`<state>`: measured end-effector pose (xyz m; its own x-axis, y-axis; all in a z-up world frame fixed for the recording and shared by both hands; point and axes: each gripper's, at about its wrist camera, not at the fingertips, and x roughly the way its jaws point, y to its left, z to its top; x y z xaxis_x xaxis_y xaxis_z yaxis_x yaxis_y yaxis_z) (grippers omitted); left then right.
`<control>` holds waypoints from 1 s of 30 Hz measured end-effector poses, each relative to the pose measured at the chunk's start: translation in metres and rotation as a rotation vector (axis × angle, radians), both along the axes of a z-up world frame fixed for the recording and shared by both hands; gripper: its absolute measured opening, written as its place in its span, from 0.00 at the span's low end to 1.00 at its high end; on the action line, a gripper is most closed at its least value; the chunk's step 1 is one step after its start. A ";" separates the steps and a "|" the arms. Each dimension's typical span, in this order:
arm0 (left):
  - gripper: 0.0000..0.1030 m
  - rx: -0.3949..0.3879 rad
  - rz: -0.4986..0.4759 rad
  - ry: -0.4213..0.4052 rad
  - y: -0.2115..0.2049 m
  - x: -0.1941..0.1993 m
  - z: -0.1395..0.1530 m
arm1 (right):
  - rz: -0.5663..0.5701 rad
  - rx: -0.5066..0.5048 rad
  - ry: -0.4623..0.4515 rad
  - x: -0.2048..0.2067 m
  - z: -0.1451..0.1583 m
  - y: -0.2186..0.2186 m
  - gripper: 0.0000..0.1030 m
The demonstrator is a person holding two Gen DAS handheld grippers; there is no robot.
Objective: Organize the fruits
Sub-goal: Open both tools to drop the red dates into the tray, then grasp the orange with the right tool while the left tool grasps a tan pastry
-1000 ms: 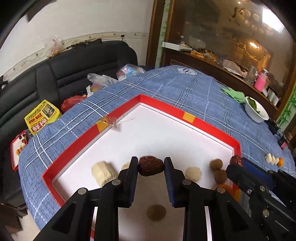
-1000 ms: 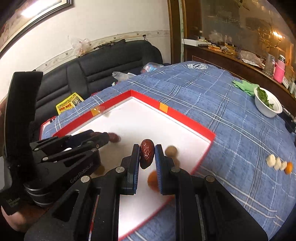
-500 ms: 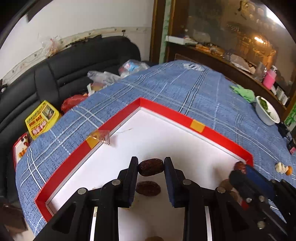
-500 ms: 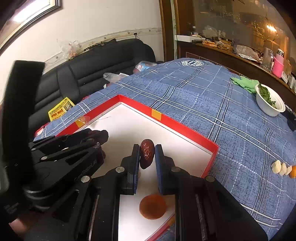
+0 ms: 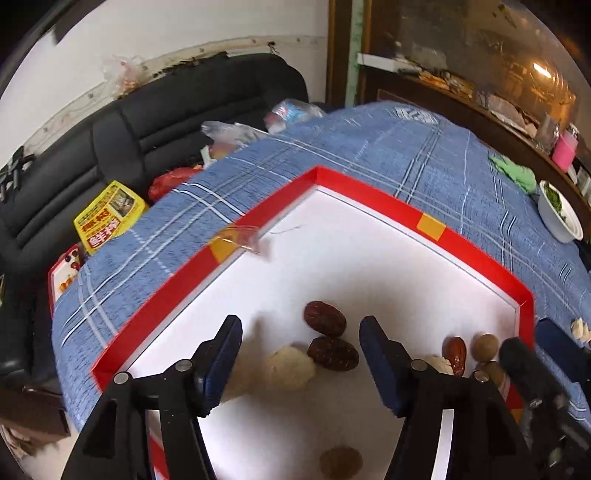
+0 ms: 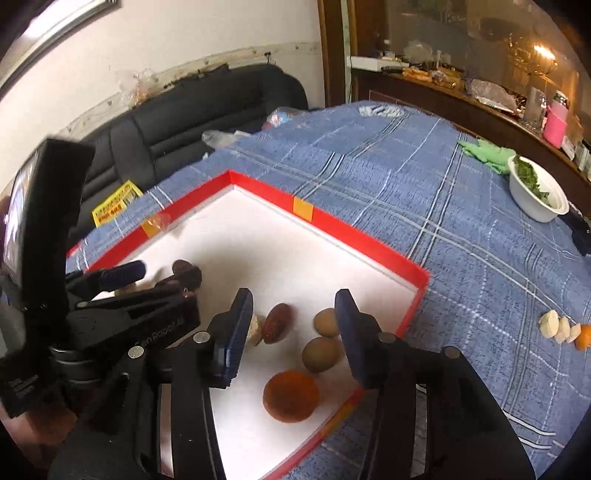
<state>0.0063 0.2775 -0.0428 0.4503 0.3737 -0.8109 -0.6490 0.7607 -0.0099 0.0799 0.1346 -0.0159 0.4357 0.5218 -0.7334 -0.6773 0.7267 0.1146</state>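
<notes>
Two wrinkled dark red dates point(image 5: 328, 338) are lying touching on the smooth white floor of the red-rimmed tray point(image 5: 476, 254), beside a lumpy pale piece point(image 5: 290, 367). My left gripper point(image 5: 301, 347) is hanging released over them, its jaws just opened. My right gripper point(image 6: 293, 325) is also just parted and empty above a glossy date point(image 6: 277, 323), two round brownish fruits point(image 6: 321, 354) and a flat orange disc point(image 6: 291, 396). Checked blue cloth point(image 6: 443, 221) is lying underneath.

A white wall point(image 5: 177, 33), stained along a cracked trim line, is seen behind a black leather sofa point(image 5: 155, 122). The table is covered by a blue plaid cloth point(image 6: 424, 184). At right, a dark wooden sideboard point(image 6: 443, 96) is backed by a reflective panel, in which a warm lamp glow point(image 6: 539, 51) is caught.
</notes>
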 end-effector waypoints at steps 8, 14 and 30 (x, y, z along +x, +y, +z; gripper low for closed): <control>0.63 0.037 0.031 -0.218 -0.028 -0.039 0.044 | -0.039 0.068 -0.060 -0.014 0.030 -0.046 0.47; 0.66 0.058 -0.115 -0.295 -0.088 -0.035 0.059 | -0.133 0.086 -0.083 -0.017 0.030 -0.127 0.47; 0.66 0.006 -0.556 -0.088 -0.238 0.081 -0.004 | -0.472 -0.109 0.028 0.107 -0.044 -0.310 0.46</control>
<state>0.0869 0.0396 -0.0464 0.6465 0.0653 -0.7601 -0.1468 0.9883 -0.0400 0.1865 -0.1753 -0.0603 0.5856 0.1917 -0.7876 -0.2685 0.9627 0.0346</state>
